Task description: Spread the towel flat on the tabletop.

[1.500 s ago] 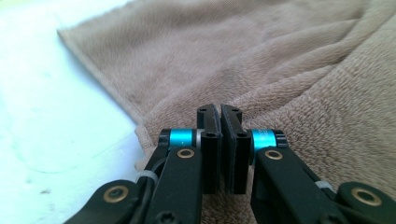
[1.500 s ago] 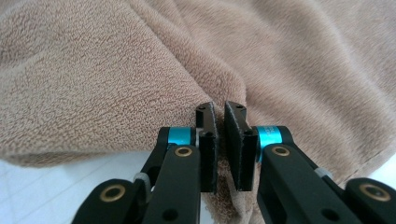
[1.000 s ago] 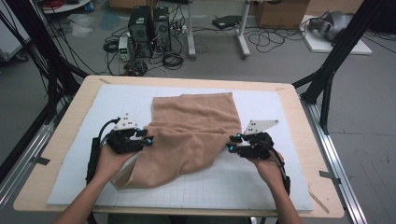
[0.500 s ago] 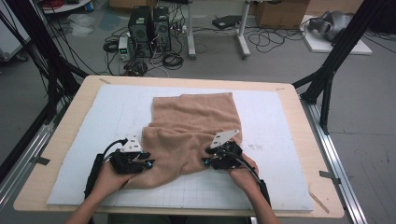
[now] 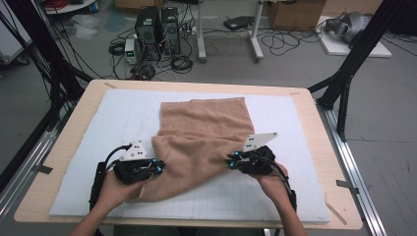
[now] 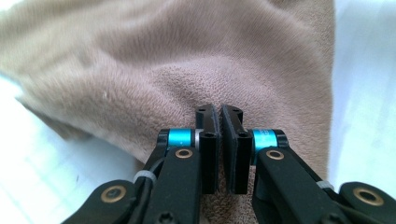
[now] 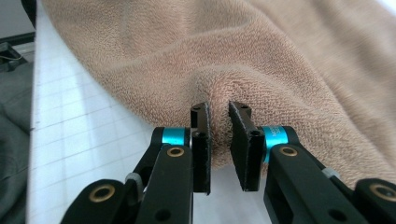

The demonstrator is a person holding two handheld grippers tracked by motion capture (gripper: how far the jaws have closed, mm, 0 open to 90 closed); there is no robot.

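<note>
No text, label, brand or number can be read anywhere — not on the black jaws, nor on the blue rings beside them. The mat (image 5: 295, 128) under the work carries only a fine printed grid — plain lines, with no figures that can be made out.

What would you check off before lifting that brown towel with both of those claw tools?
1. Left gripper clamped on the towel: ok, jaws nearly together, pile pinched between them.
2. Right gripper clamped on a towel fold: ok, jaws have just been closing, fabric bunched between them.
3. Grips on opposite side edges: ok.
4. Towel lying flat: not ok, near part rumpled.
5. White mat free around towel: ok.
6. Layers caught per grip: cannot tell.
</note>
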